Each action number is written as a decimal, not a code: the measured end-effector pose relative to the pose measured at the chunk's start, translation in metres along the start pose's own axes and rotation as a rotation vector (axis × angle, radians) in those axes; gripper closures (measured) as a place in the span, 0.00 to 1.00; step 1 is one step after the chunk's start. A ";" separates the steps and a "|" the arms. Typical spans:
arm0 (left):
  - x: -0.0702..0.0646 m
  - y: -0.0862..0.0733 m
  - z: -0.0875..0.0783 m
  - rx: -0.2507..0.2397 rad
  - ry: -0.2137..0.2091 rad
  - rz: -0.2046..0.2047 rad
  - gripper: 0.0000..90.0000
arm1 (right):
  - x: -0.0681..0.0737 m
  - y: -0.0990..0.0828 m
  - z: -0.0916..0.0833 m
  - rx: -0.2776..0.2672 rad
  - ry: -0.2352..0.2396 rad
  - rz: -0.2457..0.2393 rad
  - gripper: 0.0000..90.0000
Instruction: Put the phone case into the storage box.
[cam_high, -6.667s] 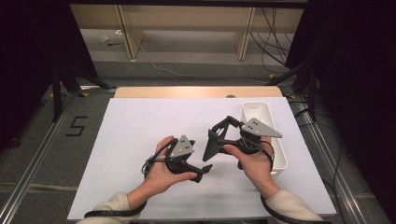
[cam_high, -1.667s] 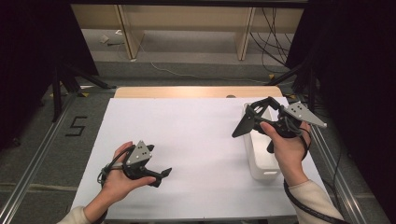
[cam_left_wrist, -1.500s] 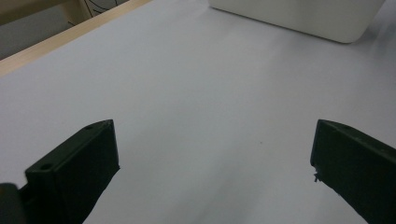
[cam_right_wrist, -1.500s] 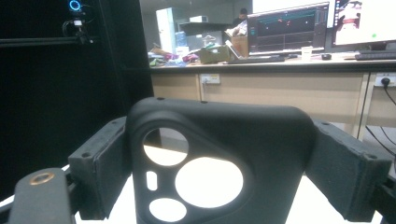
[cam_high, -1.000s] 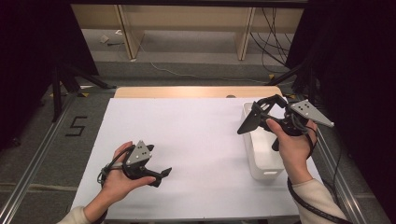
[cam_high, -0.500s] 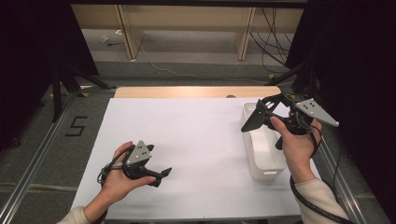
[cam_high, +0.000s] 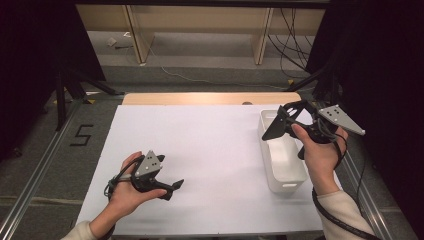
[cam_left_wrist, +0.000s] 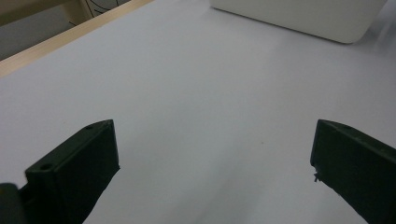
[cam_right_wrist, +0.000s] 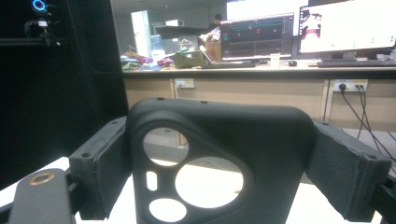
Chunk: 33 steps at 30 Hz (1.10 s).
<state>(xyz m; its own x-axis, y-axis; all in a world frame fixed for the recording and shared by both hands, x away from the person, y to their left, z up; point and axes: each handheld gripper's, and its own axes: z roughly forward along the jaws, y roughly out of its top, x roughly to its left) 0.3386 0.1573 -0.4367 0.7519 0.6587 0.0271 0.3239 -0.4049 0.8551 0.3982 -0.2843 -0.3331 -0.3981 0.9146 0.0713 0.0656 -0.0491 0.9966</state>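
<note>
My right gripper (cam_high: 292, 116) hangs above the far end of the white bin (cam_high: 282, 160), shut on a black phone case (cam_high: 274, 127). In the right gripper view the phone case (cam_right_wrist: 261, 140) stands upright between both jaw pads, which press on its sides; its camera cut-outs face me. My left gripper (cam_high: 172, 187) rests low over the white table sheet (cam_high: 210, 145) at the near left, open. In the left gripper view its fingers (cam_left_wrist: 79, 168) stand wide apart with only the bare sheet between them, and the bin (cam_left_wrist: 299, 16) lies ahead.
A wooden strip (cam_high: 210, 98) edges the table's far side. Metal rails (cam_high: 35, 175) run along both sides, and dark curtains flank the table. Desks with monitors (cam_right_wrist: 299, 28) stand in the room beyond.
My right gripper has drifted to the right and a little farther back over the bin, still shut on the phone case. Over the last two seconds the left gripper has kept still.
</note>
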 end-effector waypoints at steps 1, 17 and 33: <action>0.000 0.000 0.000 0.000 0.000 0.000 0.01 | 0.000 0.000 0.000 0.003 -0.002 0.000 0.17; 0.000 0.000 0.000 0.000 0.000 0.000 0.01 | -0.007 -0.002 0.002 0.030 -0.036 -0.018 0.17; 0.000 0.000 0.000 0.000 0.000 -0.001 0.01 | -0.011 -0.004 0.006 0.044 -0.046 -0.023 0.17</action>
<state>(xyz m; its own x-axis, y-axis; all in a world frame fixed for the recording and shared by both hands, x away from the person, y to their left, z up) 0.3389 0.1574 -0.4368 0.7519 0.6588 0.0260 0.3245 -0.4041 0.8552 0.4077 -0.2913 -0.3377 -0.3577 0.9328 0.0450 0.0972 -0.0108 0.9952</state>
